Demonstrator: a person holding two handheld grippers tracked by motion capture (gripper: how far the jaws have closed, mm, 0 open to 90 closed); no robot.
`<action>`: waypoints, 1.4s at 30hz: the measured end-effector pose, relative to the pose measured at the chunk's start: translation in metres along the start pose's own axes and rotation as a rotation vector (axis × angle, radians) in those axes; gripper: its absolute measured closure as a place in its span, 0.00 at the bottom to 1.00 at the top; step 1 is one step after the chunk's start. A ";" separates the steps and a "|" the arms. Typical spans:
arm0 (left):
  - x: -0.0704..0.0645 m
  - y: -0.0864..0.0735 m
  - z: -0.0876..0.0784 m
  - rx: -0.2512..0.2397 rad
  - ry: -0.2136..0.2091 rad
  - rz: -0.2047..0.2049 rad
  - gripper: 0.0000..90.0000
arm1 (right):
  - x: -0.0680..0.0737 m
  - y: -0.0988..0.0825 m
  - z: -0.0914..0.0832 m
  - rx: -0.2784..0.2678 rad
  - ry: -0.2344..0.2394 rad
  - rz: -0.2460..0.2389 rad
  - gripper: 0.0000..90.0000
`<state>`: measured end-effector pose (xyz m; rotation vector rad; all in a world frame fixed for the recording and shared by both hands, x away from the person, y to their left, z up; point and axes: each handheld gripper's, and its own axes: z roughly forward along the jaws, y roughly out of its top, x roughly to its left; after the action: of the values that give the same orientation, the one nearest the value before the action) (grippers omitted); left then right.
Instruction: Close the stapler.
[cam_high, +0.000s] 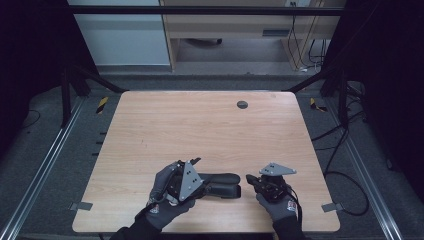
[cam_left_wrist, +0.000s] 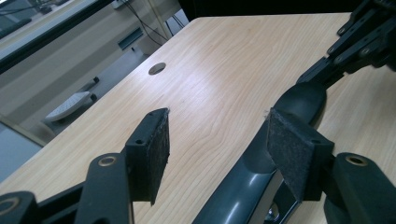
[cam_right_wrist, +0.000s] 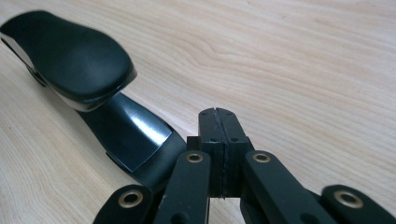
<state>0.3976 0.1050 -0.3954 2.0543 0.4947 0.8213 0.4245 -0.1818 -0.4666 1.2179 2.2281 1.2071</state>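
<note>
**Stapler down between tongs, neither gripping it**

Left gripper (cam_high: 212, 182) about half spread, pads (cam_left_wrist: 156, 149) apart with nothing pinched between; bare wood visible in the gap in the left gripper view. Right-hand pad just beside, possibly grazing, the dark grey body of a black glossy plastic desk stapler (cam_high: 222, 184); contact not certain. No squeeze on it either way.

Right gripper (cam_right_wrist: 219, 154) pressed fully together, pads face to face, seam visible in the right gripper view, nothing caught between. Tip just short of the stapler's near end (cam_right_wrist: 135, 140), pointing past it, apart from it by a small gap in the high view.

Stapler lying flat on the light wood-grain table (cam_high: 200, 125), long axis running from one tong to the other, rounded top arm (cam_right_wrist: 70, 56) raised slightly off the base. Directly ahead of the left jaws, just left of the right tip.

Beyond the tongs: round dark cable grommet hole (cam_high: 242, 104) far across the table, well apart from everything. Gloved hands (cam_high: 167, 197) on both tools near the table's front edge.

Progress, judged: stapler resting on the table, not lifted, not clamped. Looks like either pre-grasp or just set down; cannot tell which. Left to do, if a pickup: close left jaws around the body, or reopen the right tong for any hold.
</note>
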 end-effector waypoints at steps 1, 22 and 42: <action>0.002 -0.001 -0.001 0.001 0.004 -0.006 0.44 | 0.000 0.001 -0.001 -0.001 0.000 0.009 1.00; 0.043 -0.051 -0.019 0.069 0.090 -0.157 0.44 | 0.003 0.018 -0.022 -0.096 0.048 0.020 1.00; 0.058 -0.106 -0.047 0.131 0.185 -0.278 0.43 | 0.030 0.027 -0.020 -0.120 0.142 -0.019 1.00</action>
<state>0.4001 0.2265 -0.4414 1.9763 0.9361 0.8309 0.4088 -0.1608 -0.4301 1.0942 2.2231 1.4391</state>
